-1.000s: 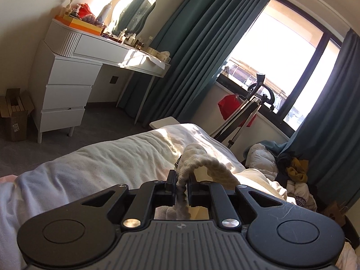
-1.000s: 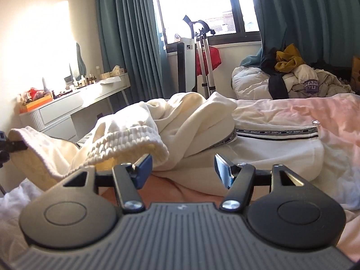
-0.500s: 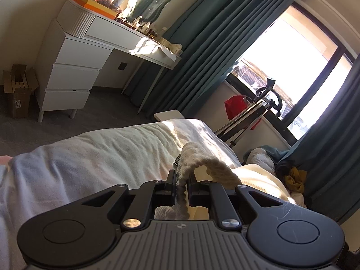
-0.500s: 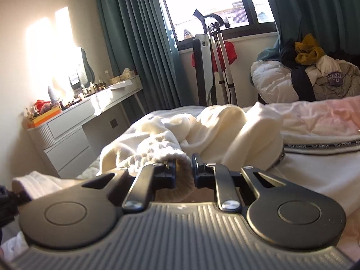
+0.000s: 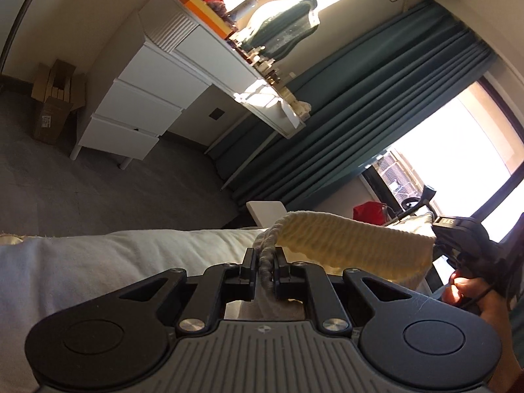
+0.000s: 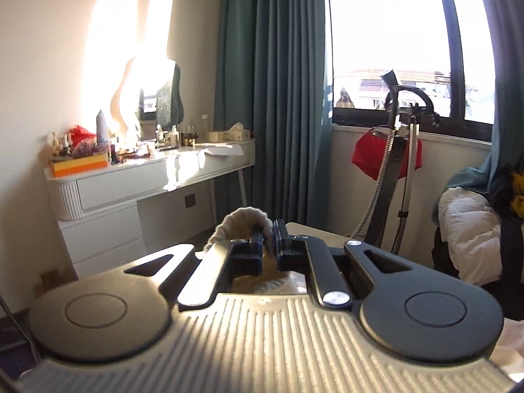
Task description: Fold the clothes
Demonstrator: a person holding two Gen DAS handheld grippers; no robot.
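A bed (image 5: 98, 262) covered in pale bedding fills the lower left of the left wrist view, its far edge running toward the dark green curtains (image 5: 360, 108) and the bright window (image 6: 386, 32). A white dressing table (image 6: 147, 183) crowded with bottles stands against the wall, with a mirror (image 6: 160, 95) above it and a cardboard box (image 5: 54, 104) on the grey floor beside its drawers. A garment steamer stand (image 6: 399, 163) with something red hanging on it stands under the window, and a heap of clothes (image 6: 471, 229) is cut off at the right edge of the right wrist view. The cream ribbed garment (image 5: 353, 245) is lifted clear above the bed and stretched between the two tools; only its thick cuffed edge shows, the rest hanging out of sight below the cameras. The left gripper (image 5: 264, 262) is tilted, so the room leans in its view, and its fingers are pressed together on a bunched end of that edge. The right gripper (image 6: 269, 245) is held level facing the dressing table, its fingers clamped on a rolled loop of the same edge. In the left wrist view the right tool appears at the far end of the cloth, with the person's hand (image 5: 475, 298) wrapped round its handle; the pinch itself is hidden there by the fabric.
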